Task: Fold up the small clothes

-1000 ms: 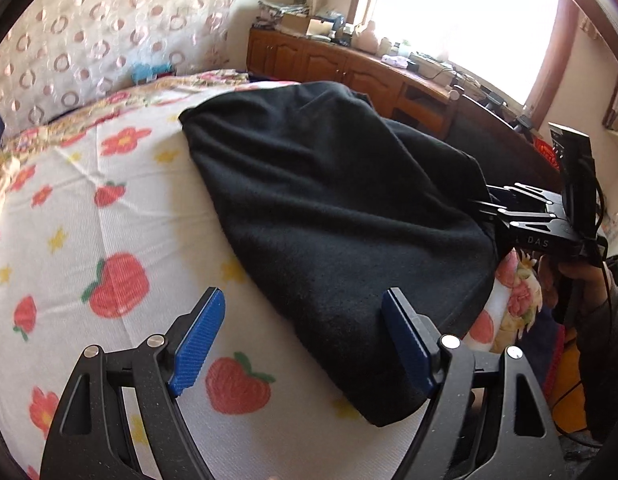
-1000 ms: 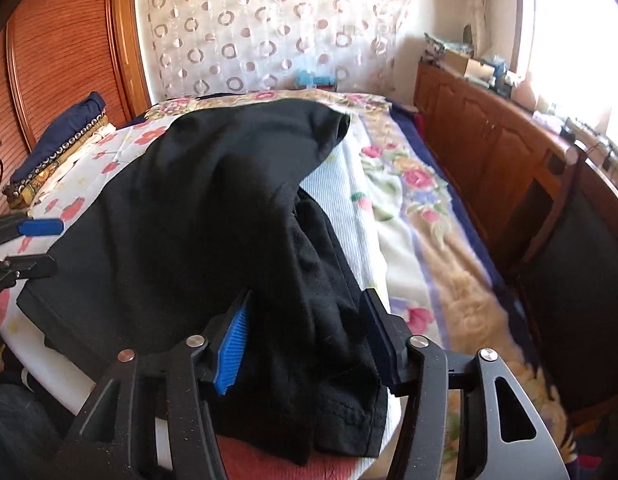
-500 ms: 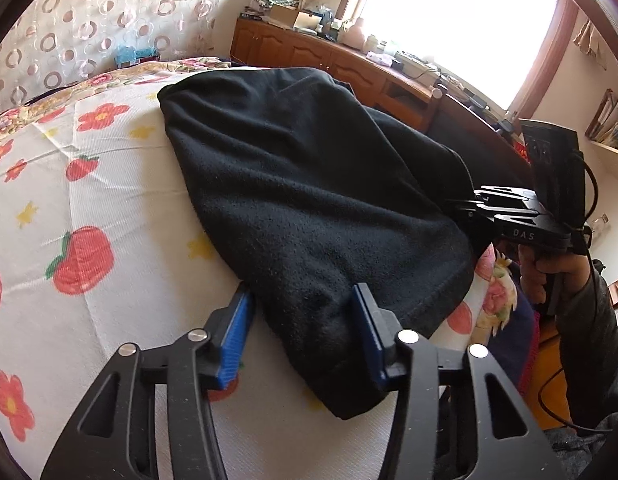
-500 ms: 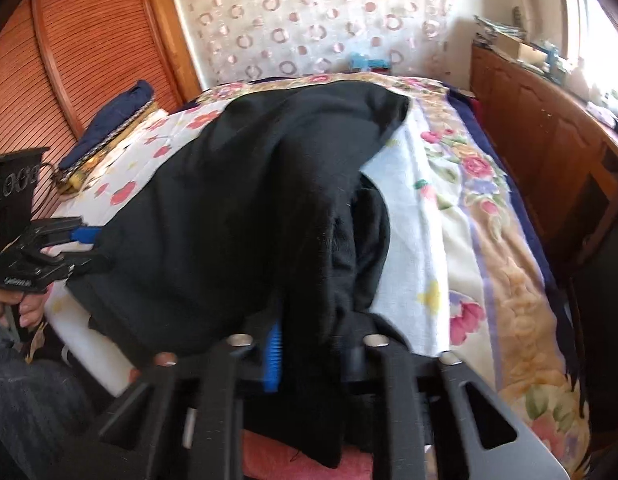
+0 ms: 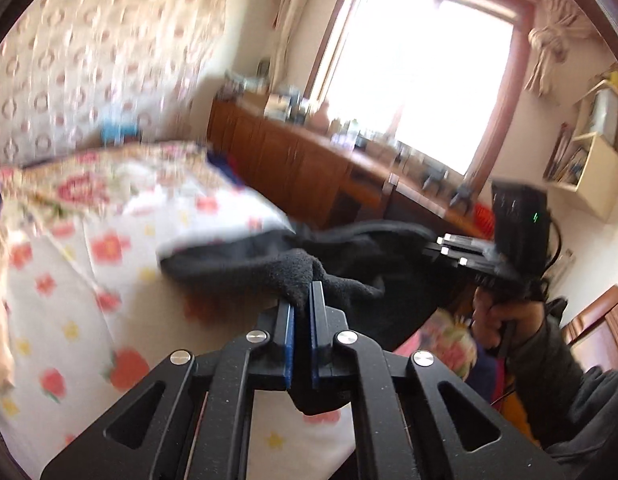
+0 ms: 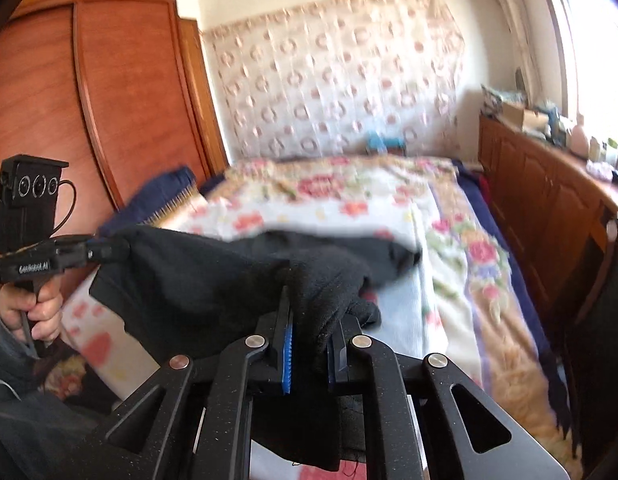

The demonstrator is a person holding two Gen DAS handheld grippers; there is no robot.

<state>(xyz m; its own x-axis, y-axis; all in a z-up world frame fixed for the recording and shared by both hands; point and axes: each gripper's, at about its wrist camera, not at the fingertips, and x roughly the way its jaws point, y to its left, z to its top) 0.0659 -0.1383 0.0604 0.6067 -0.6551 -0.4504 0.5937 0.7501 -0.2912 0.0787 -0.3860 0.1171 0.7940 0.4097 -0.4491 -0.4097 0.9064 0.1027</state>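
A black fleece garment [image 5: 349, 252] hangs lifted above the near end of the bed, stretched between both grippers. My left gripper [image 5: 302, 304] is shut on one bunched corner of it. My right gripper [image 6: 311, 320] is shut on another bunched corner [image 6: 325, 280]. In the left wrist view the right gripper [image 5: 449, 246] shows at the right, held by a hand. In the right wrist view the left gripper [image 6: 109, 250] shows at the left, clamped on the garment's edge. The far end of the garment is blurred by motion.
The bed [image 5: 69, 320] has a white sheet with red flowers and strawberries. A wooden cabinet [image 5: 293, 160] with clutter runs under the window. A wooden wardrobe [image 6: 89, 100] stands left. Folded dark blue cloth [image 6: 165, 196] lies beside the wardrobe.
Both grippers closed on the black garment's near corners and lifted it off the bed. The garment no longer lies spread; it is pulled up and toward the bed's near end.
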